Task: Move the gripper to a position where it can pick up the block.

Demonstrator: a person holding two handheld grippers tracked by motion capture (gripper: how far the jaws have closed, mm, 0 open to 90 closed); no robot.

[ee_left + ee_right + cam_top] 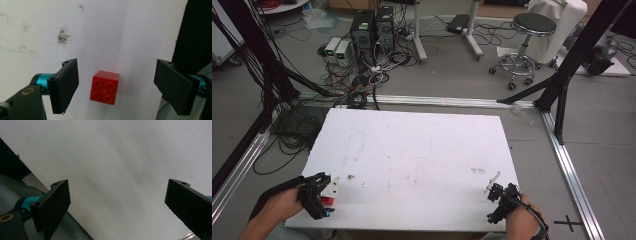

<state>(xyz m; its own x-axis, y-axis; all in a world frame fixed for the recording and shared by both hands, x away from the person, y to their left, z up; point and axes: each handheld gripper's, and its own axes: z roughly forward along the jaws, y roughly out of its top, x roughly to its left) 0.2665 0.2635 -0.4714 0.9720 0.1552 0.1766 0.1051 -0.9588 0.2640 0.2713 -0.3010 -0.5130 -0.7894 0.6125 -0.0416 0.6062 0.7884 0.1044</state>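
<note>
A small red two-by-two brick (105, 87) lies studs-up on the white table (120, 30), close to its edge. My left gripper (118, 86) is open and hangs over the brick. The brick sits between the two jaws, nearer the left one, and touches neither. In the high view the left gripper (321, 194) is at the table's near left corner, with the red brick (327, 200) just under it. My right gripper (498, 199) is at the near right corner. The right gripper (117, 205) is open over bare white table, with nothing between its jaws.
The white table (412, 150) carries a few dark smudges (350, 177). Past its far edge are aluminium rails (437, 101), tangled cables (357, 85), computer towers (372, 27) and a stool (524, 42). Black frame legs (562, 85) stand at the right.
</note>
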